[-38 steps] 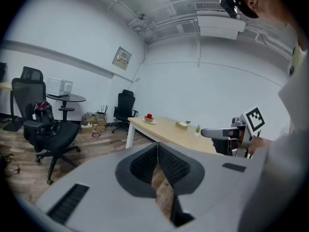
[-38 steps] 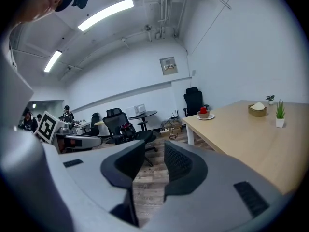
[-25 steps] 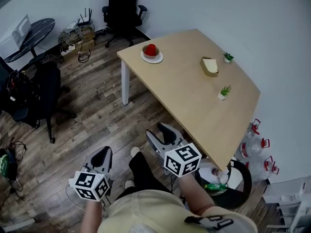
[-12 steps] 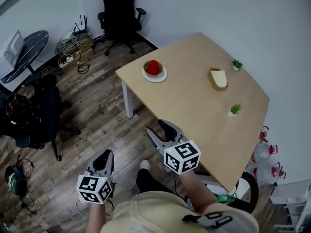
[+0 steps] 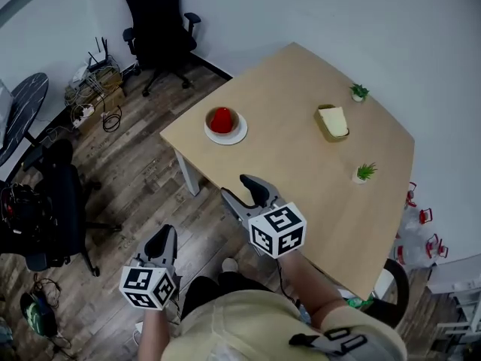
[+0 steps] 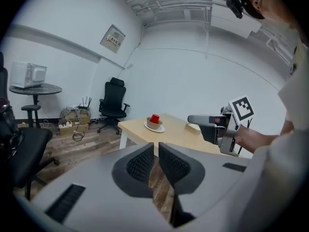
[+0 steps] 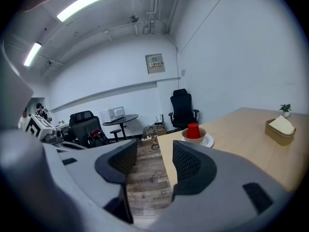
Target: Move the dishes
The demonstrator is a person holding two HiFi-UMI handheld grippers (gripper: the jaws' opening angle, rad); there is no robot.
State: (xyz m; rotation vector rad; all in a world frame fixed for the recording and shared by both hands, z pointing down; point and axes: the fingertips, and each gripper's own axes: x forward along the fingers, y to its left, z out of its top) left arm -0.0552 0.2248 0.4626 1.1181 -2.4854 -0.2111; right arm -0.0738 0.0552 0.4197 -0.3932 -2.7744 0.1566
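A red cup (image 5: 221,119) is seen standing, narrow end up, in a tan bowl (image 7: 194,138). The bowl is set on a white plate (image 5: 234,135) near one corner of the wooden table (image 5: 301,179) (the corner towards the black office chair (image 5: 156,17)). Farther along the tabletop, well apart from the dishes, a tan box (image 5: 331,122) and two small potted plants (image 5: 359,92) (image 5: 364,172) are placed.

The right gripper (image 5: 240,189) is held by the table's near edge. Its jaws are spread and have just been opening, and nothing is caught between them. The left gripper (image 5: 164,237) is held over the plank floor (image 5: 143,171), short of the table. Its jaws are clenched together on nothing.
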